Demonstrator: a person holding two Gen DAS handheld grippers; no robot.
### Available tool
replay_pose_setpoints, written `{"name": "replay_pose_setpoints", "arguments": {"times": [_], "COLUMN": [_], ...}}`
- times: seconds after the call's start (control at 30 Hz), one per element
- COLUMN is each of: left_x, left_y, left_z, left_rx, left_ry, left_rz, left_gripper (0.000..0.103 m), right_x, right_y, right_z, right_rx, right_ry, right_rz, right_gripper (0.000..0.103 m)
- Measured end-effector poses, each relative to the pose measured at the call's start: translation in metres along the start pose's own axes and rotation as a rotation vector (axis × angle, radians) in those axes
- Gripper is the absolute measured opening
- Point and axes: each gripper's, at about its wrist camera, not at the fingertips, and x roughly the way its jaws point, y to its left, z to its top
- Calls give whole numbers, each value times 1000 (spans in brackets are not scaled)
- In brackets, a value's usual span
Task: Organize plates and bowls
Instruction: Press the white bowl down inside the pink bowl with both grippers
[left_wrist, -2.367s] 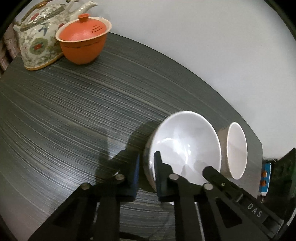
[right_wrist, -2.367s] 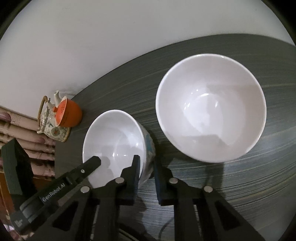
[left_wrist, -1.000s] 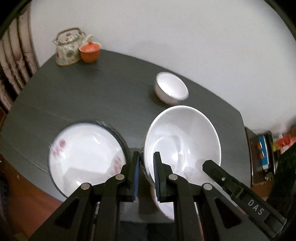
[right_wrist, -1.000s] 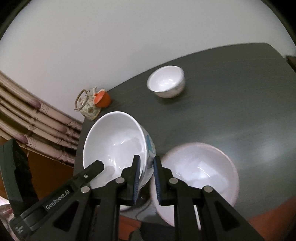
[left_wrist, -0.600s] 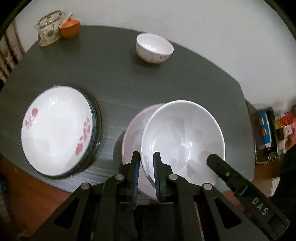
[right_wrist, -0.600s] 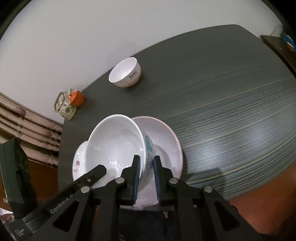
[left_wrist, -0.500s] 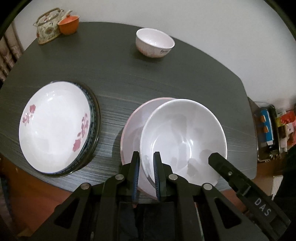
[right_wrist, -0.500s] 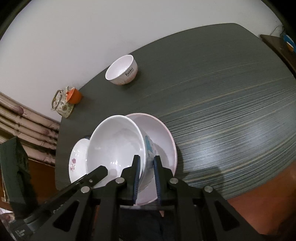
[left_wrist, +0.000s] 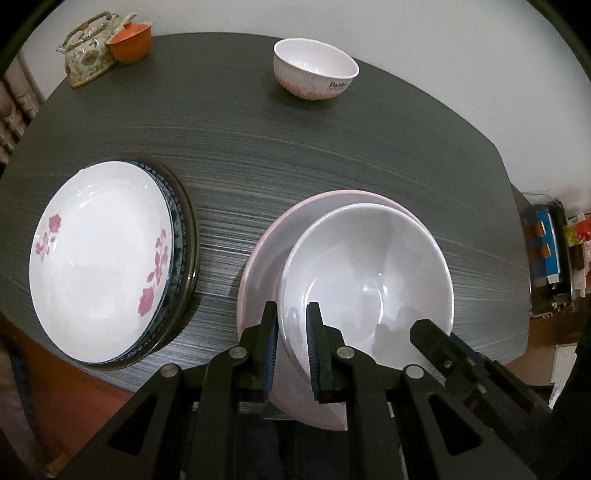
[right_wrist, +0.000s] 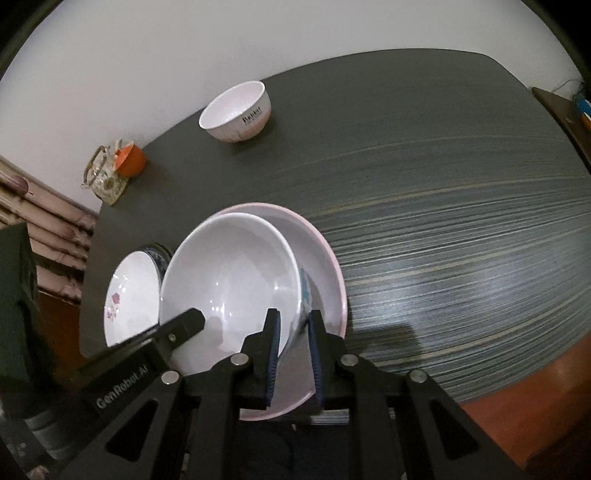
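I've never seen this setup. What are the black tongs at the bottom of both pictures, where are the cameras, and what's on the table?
They are two hand-held grippers, one per hand, each carrying a fisheye camera looking along its jaws. The left gripper and right gripper pinch opposite rims of one large white bowl, set in a wider pink-rimmed dish. On the dark striped table also lie a stack of flowered plates, a small white printed bowl, a patterned teapot and an orange cup.
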Motion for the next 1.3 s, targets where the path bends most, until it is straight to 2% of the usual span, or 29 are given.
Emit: {"name": "replay_pose_setpoints", "arguments": {"times": [0.27, 0.73, 0.9, 1.3], "left_x": [13, 13, 12, 9], "left_y": [2, 4, 5, 1], "left_z": [-1, 0, -1, 2], "left_rx": [0, -4, 6, 49], "left_ry": [37, 30, 30, 21], "left_rz": [-10, -20, -35, -50], "left_gripper": [12, 16, 18, 24], "right_x": [2, 6, 3, 0], "right_y": [3, 11, 12, 9], "right_z": [2, 2, 1, 2], "right_rx": [-20, -57, -78, -76], "right_ry": [-9, -5, -10, -1], "right_rz": [-39, -61, -55, -36], "right_gripper": [18, 18, 27, 30]}}
